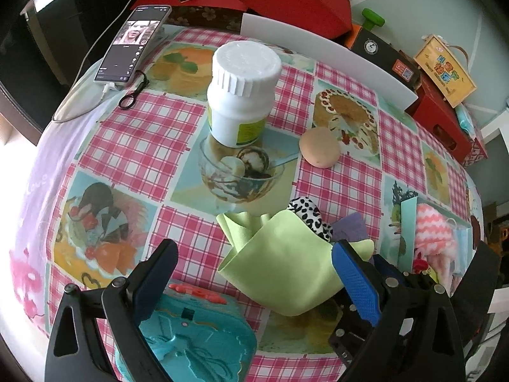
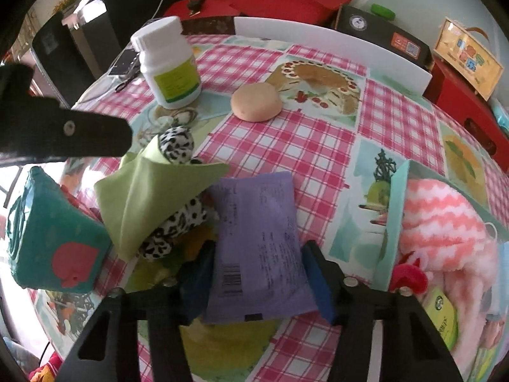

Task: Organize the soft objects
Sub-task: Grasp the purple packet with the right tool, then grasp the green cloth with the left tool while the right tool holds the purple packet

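Green cloth (image 2: pixel 140 197) and white bottle (image 2: pixel 168 63) beside purple packet (image 2: pixel 257 238); right gripper (image 2: pixel 257 273) straddling it.

Bright daylight, left-edge glare, fisheye warping.

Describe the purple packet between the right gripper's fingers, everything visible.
The purple packet is a flat, soft-looking lavender pouch with faint small print and a barcode near its lower left. It lies lengthwise between the blue pads of the right hand-held gripper, which look closed on its sides. Its far left corner meets the green cloth.

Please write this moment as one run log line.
left gripper: open, over green cloth | right gripper: shut on purple packet | teal box: holds pink towel
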Tool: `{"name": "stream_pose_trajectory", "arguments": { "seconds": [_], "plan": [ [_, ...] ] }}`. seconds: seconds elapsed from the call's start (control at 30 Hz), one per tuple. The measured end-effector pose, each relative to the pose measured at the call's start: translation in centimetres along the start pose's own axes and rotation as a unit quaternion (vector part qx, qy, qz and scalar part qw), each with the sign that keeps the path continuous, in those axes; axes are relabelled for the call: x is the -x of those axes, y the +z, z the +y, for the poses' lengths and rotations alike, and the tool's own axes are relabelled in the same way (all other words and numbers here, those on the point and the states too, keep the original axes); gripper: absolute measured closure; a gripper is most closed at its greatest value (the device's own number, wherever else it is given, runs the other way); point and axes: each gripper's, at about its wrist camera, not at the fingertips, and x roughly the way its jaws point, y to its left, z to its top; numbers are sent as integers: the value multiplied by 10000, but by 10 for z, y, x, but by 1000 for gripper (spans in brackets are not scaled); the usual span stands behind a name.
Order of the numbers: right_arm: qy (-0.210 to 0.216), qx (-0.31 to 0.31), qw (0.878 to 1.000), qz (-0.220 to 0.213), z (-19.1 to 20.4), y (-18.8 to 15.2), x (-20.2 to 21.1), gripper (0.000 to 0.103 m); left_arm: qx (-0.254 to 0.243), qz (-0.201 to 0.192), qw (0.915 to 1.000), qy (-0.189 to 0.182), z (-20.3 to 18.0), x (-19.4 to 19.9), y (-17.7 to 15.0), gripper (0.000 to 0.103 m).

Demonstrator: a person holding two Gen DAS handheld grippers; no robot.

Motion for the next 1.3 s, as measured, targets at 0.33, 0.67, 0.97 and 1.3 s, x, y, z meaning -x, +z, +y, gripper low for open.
{"name": "stream_pose_trajectory", "arguments": {
  "seconds": [0.33,0.67,0.97,1.3],
  "plan": [
    [-38,-270,9996,0,-16,-1,-1,46,-307,27,9991,-299,-19,2,-1,6],
    [127,-469,9988,-3,-26,-3,0,46,-666,134,9970,-367,-43,-8,-6,16],
    [172,-515,9985,-1,-27,-2,1,46,-773,119,9953,-564,-48,-11,-6,89],
    [168,-510,9986,4,-27,-3,1,46,-835,-188,9948,-553,-47,-2,-5,99]
  ]
}}
